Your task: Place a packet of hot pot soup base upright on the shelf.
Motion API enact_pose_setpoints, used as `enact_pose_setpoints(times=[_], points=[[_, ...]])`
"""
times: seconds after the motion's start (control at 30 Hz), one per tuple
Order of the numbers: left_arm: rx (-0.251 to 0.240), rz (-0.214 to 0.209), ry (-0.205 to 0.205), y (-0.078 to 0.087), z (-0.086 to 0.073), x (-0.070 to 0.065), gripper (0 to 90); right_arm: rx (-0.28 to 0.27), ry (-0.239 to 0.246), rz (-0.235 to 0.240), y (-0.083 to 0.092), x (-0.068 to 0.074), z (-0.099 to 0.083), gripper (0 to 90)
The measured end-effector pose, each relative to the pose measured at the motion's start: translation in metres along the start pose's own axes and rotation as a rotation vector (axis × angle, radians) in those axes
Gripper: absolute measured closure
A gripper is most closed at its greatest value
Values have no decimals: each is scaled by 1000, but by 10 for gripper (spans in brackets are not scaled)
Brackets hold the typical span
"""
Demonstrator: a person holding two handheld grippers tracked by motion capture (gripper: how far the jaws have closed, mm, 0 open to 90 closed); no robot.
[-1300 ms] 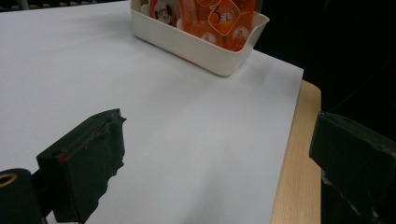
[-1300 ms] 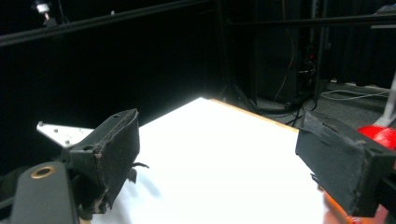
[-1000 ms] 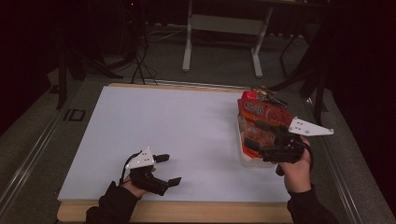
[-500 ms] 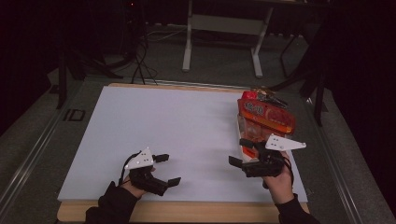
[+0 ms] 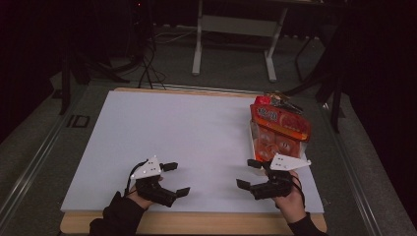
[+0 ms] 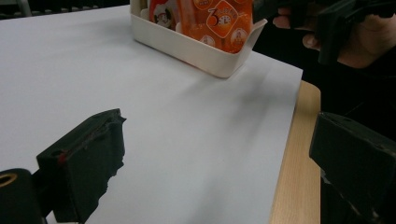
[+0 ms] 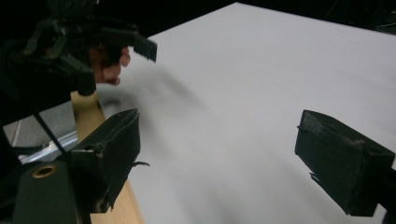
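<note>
while both rest low over the white bench, left claw gaping empty, right claw gaping empty, just beside the snack tray

Grippers: two, left gripper at seven o'clock, right gripper at five o'clock
White trays: one, at three o'clock
Orange snack packs: one, in the tray
Tables: one

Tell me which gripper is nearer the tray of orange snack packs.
Right. The right gripper sits open just in front of the tray; the left gripper is open far across the table's near edge.
</note>
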State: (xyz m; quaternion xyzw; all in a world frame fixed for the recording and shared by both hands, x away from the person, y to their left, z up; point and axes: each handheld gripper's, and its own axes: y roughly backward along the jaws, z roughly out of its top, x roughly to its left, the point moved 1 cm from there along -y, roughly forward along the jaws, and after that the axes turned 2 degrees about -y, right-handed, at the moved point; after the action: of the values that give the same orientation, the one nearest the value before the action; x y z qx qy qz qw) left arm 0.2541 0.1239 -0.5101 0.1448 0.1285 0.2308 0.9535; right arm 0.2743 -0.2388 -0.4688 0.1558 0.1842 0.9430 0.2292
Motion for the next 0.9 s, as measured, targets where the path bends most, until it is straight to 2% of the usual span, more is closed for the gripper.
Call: enact_pose_setpoints(times=[0.5,0.77,0.9], points=[[2,-3,4,-1,-2,0,39,64,-9,-30,10,-5,-25,140],[11,-5,-9,-3,-4,-2,39,96,-23,-42,10,-10,-33,141],[10,-2,-4,-3,-6,-1,39,101,-2,-43,8,-9,-33,141]])
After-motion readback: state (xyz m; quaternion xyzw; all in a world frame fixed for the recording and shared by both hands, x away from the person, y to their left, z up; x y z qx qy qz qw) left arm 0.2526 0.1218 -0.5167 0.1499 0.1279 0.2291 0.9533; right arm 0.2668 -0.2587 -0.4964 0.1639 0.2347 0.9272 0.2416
